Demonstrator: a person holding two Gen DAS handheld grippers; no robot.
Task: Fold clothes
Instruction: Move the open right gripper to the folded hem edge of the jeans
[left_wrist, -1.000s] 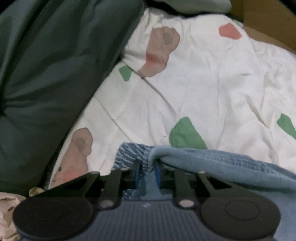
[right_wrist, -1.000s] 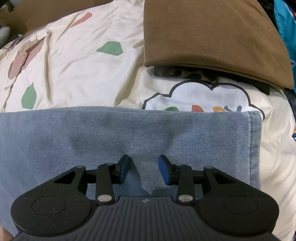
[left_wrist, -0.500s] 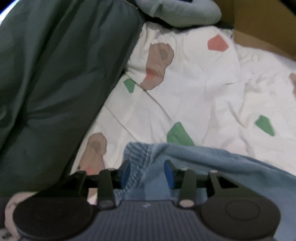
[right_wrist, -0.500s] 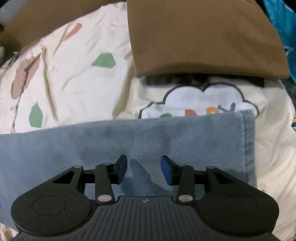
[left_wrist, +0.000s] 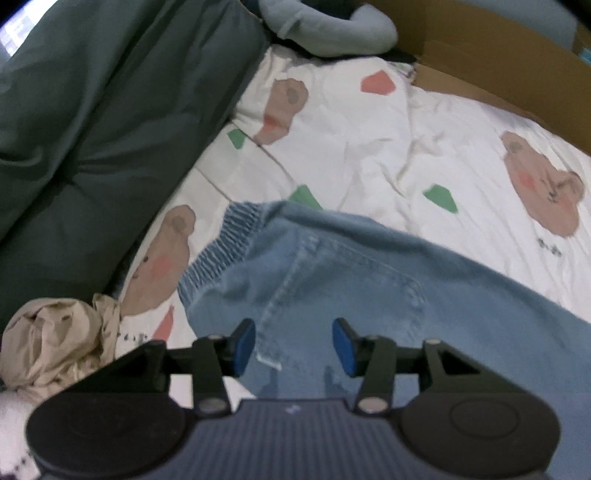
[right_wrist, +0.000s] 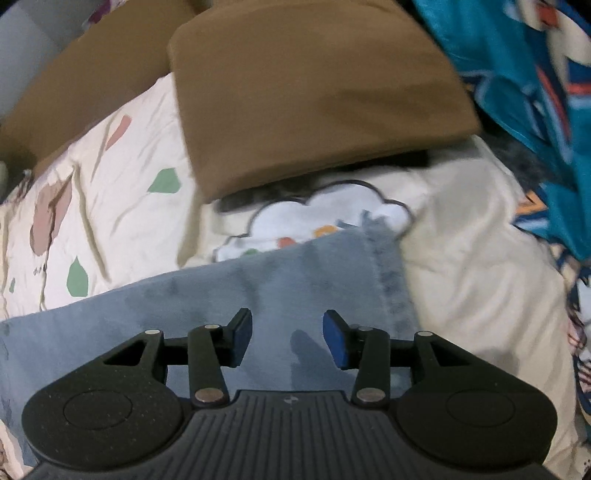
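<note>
The jeans (left_wrist: 369, 280) lie flat on the bed sheet (left_wrist: 369, 147), doubled over lengthwise by the look of them, with the elastic waistband (left_wrist: 229, 236) at one end and the leg hem (right_wrist: 388, 266) at the other. The left gripper (left_wrist: 293, 345) hangs over the waist end and the right gripper (right_wrist: 287, 339) over the hem end; both sets of jaws are opening and grip nothing, the denim lying below them. A folded brown garment (right_wrist: 314, 92) already sits beyond the hem. I judge one fold done and a cross fold left. Tiny dark print beside a bear (left_wrist: 543, 192) is unreadable; no brand shows.
</note>
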